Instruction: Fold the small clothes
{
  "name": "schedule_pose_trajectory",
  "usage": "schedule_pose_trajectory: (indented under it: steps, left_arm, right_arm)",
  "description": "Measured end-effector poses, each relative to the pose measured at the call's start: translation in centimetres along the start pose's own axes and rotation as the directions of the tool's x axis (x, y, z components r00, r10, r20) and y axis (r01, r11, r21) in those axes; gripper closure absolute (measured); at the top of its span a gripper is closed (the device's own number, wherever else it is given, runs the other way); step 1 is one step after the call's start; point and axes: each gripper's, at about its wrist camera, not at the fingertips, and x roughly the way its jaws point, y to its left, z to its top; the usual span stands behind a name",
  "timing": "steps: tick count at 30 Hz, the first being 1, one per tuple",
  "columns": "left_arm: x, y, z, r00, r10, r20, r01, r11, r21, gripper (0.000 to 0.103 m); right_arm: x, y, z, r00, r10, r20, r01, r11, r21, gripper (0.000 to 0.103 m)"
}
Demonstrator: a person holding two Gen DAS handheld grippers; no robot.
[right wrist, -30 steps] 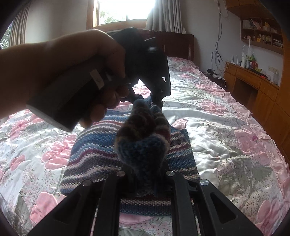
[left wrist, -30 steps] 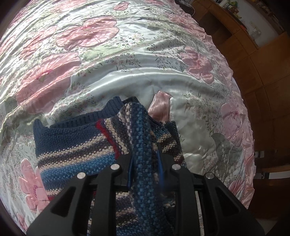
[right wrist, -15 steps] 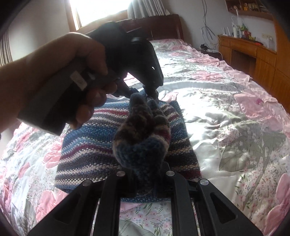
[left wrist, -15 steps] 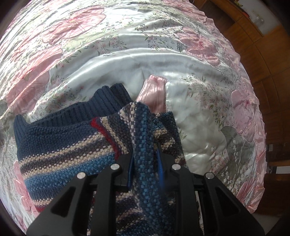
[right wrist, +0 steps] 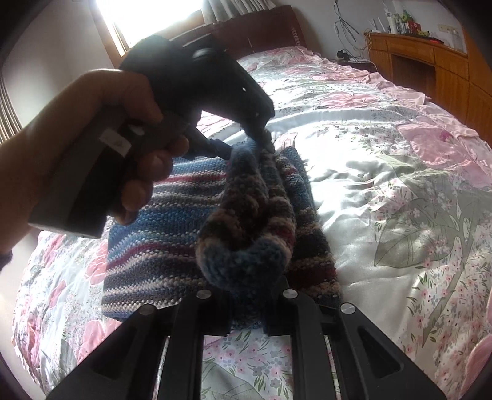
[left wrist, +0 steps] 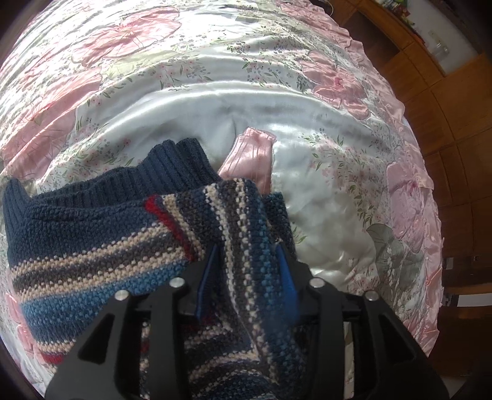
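Note:
A striped knitted sweater (right wrist: 160, 234) in blue, cream and dark red lies on the flowered satin bedspread (right wrist: 384, 190). Its right-hand edge is lifted into a ridge held at both ends. My left gripper (left wrist: 246, 249) is shut on the far end of this ridge, near the navy ribbed collar (left wrist: 172, 166); in the right wrist view it (right wrist: 246, 144) shows with a hand (right wrist: 101, 135) around its handle. My right gripper (right wrist: 249, 292) is shut on the near end, a thick bunch of knit between its fingers.
The bedspread (left wrist: 215, 101) stretches out on all sides of the sweater. Wooden cabinets (right wrist: 430, 64) line the right wall beyond the bed. A dark headboard (right wrist: 261, 27) and a bright window (right wrist: 147, 18) stand at the far end.
Both grippers have come down toward the bed with the held edge of the sweater. The sweater body looks nearer and flatter in both views.

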Motion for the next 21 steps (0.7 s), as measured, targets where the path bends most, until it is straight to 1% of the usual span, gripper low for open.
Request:
schedule_pose_trajectory:
  steps: [1,2,3,4,5,6,7,8,9,11,12,13,14,15,16,17,18,19,20,21]
  left_arm:
    - [-0.7,0.3,0.0,0.999,-0.05,0.012,0.05,0.998,-0.024,0.037]
    - [-1.6,0.9,0.0,0.994,-0.102,0.035,0.104,0.994,-0.047,0.025]
    - [-2.8,1.4,0.0,0.989,-0.136,0.065,0.14,0.989,-0.057,0.022]
    - [-4.2,2.0,0.0,0.983,-0.159,0.096,0.165,0.985,-0.055,0.022]
    - [-5.7,2.8,-0.3,0.974,-0.186,0.128,0.194,0.979,-0.057,0.021]
    - [-7.2,3.8,-0.8,0.963,-0.218,0.158,0.23,0.971,-0.063,0.019]
    - [-8.7,4.9,-1.6,0.949,-0.252,0.191,0.268,0.961,-0.066,0.018]
    - [-10.1,6.0,-2.7,0.936,-0.275,0.22,0.296,0.953,-0.066,0.016]
    - [-11.0,7.0,-3.8,0.928,-0.29,0.236,0.311,0.948,-0.061,0.015]
    - [-12.2,8.8,-6.7,0.913,-0.327,0.244,0.348,0.936,-0.047,0.015]
    - [-12.6,9.7,-8.2,0.904,-0.351,0.242,0.371,0.928,-0.04,0.015]
    - [-12.7,10.5,-9.6,0.899,-0.37,0.234,0.389,0.92,-0.038,0.015]
    - [-12.8,11.3,-11.1,0.888,-0.396,0.232,0.415,0.909,-0.037,0.015]
    - [-12.8,12.0,-12.5,0.879,-0.419,0.227,0.439,0.898,-0.04,0.015]
    - [-12.5,12.4,-13.8,0.877,-0.434,0.208,0.452,0.891,-0.044,0.015]
    - [-12.3,12.9,-15.1,0.869,-0.452,0.201,0.47,0.881,-0.048,0.015]
    - [-11.9,13.3,-16.3,0.865,-0.464,0.188,0.481,0.875,-0.053,0.015]
    - [-11.5,13.5,-17.3,0.86,-0.48,0.171,0.495,0.867,-0.058,0.015]
    - [-11.1,13.8,-18.1,0.851,-0.498,0.164,0.514,0.856,-0.066,0.015]
    - [-10.8,13.9,-18.9,0.844,-0.513,0.157,0.528,0.846,-0.073,0.015]
  right_arm:
    - [0.0,-0.4,0.0,0.999,0.046,-0.007,-0.046,0.999,0.018,0.087]
    - [0.0,-0.9,0.0,0.996,0.089,-0.014,-0.089,0.995,0.037,0.081]
    - [0.1,-1.7,0.1,0.991,0.128,-0.027,-0.126,0.99,0.067,0.068]
    - [0.2,-2.5,0.2,0.983,0.175,-0.048,-0.17,0.98,0.102,0.057]
    - [0.3,-3.4,0.3,0.973,0.222,-0.064,-0.212,0.968,0.133,0.037]
    - [0.4,-4.1,0.5,0.96,0.27,-0.07,-0.256,0.954,0.158,0.033]
    - [0.6,-4.7,0.8,0.941,0.325,-0.091,-0.306,0.936,0.175,0.032]
    - [1.0,-5.3,1.2,0.915,0.386,-0.117,-0.359,0.911,0.202,0.032]
    - [1.4,-6.0,1.6,0.886,0.443,-0.138,-0.403,0.882,0.243,0.029]
    - [2.7,-7.1,2.7,0.819,0.541,-0.188,-0.468,0.822,0.325,0.027]
    - [3.5,-7.6,3.2,0.787,0.581,-0.206,-0.488,0.792,0.366,0.026]
    - [4.3,-8.0,3.8,0.748,0.625,-0.223,-0.511,0.757,0.408,0.026]
    - [5.1,-8.4,4.4,0.721,0.652,-0.234,-0.518,0.732,0.441,0.026]
    - [5.7,-8.8,5.1,0.708,0.666,-0.233,-0.522,0.716,0.463,0.026]
    - [6.3,-8.9,5.7,0.689,0.686,-0.236,-0.533,0.699,0.477,0.026]
    - [7.0,-9.0,6.3,0.665,0.705,-0.247,-0.542,0.682,0.491,0.026]
    - [7.6,-8.9,6.7,0.653,0.712,-0.257,-0.542,0.677,0.498,0.026]
    - [8.4,-8.8,7.2,0.646,0.712,-0.274,-0.539,0.68,0.497,0.026]
    - [9.1,-8.6,7.5,0.642,0.708,-0.293,-0.532,0.687,0.495,0.027]
    - [9.7,-8.5,7.7,0.64,0.705,-0.307,-0.526,0.693,0.493,0.031]
